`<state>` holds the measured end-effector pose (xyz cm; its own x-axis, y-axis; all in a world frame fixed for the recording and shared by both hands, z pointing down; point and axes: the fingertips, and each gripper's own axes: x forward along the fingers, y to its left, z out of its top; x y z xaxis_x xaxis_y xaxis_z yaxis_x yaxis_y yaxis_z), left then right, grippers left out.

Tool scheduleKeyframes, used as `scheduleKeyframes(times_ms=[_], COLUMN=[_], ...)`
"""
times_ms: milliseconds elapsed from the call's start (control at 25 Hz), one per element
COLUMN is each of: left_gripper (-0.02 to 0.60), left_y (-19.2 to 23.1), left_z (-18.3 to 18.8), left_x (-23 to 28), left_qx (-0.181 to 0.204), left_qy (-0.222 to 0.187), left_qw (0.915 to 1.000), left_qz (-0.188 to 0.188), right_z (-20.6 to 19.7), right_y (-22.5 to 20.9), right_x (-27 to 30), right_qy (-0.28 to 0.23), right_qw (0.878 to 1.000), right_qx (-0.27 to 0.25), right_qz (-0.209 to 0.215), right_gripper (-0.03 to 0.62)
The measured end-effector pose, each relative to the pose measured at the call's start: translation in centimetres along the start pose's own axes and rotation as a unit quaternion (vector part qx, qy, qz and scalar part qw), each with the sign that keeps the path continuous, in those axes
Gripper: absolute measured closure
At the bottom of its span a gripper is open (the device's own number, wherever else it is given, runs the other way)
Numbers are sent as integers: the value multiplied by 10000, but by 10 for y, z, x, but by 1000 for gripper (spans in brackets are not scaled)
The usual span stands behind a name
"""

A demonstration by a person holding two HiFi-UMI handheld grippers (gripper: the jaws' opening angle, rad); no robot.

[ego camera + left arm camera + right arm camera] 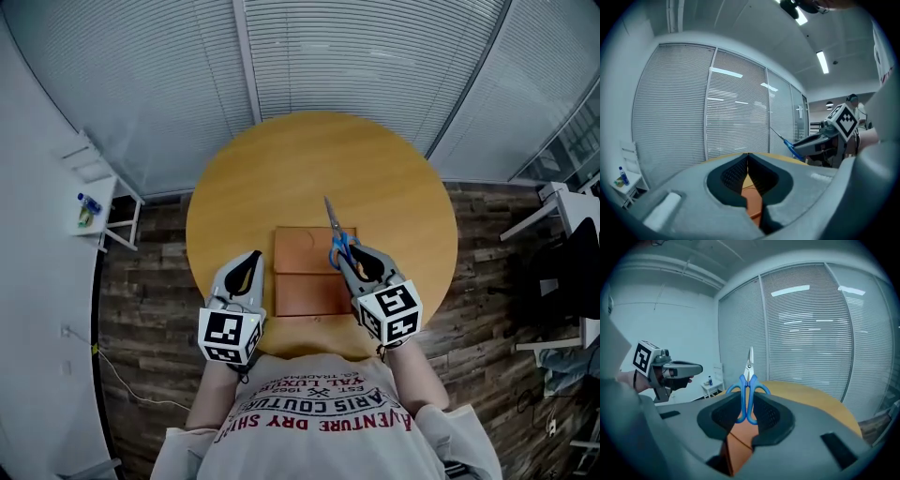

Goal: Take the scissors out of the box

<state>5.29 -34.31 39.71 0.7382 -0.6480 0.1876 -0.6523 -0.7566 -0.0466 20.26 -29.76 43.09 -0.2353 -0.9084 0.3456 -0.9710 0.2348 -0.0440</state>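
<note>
**With scissors already clear of box: handling notes**

Clamped in right claw (749, 401) by the blue loops of scissors (748, 380), blades toward 12 o'clock, hanging over the 1 o'clock corner of box (305, 281) on bench (281, 169). Probably light, stiff, sharp-tipped, with slick loops prone to swivel. Best pinched near pivot. Left claw (748, 161) clenched, empty, at box's 9 o'clock.

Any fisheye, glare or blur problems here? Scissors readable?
Head view: strong fisheye, the blinds bow outward, scissors small but legible. Right gripper view: dark round vignette, light reflections streak the blinds, scissors crisp between the jaws. Left gripper view: same vignette, bright ceiling strip lights, near gripper body soft.
</note>
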Motion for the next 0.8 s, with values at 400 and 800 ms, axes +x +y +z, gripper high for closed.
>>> scheduleKeyframes(times_ms=[400, 800], left_gripper=[571, 571], left_y=[-2, -10], left_z=[7, 11], left_x=[14, 27], left_qx=[-12, -21], left_qy=[-60, -160], left_qw=[9999, 9991], left_qz=[-113, -395], right_z=[19, 23], right_y=[-4, -16], right_x=[-6, -6], right_qy=[-457, -578], right_qw=[9987, 9977], right_qx=[-198, -151], right_qz=[-96, -329], right_gripper=[503, 503])
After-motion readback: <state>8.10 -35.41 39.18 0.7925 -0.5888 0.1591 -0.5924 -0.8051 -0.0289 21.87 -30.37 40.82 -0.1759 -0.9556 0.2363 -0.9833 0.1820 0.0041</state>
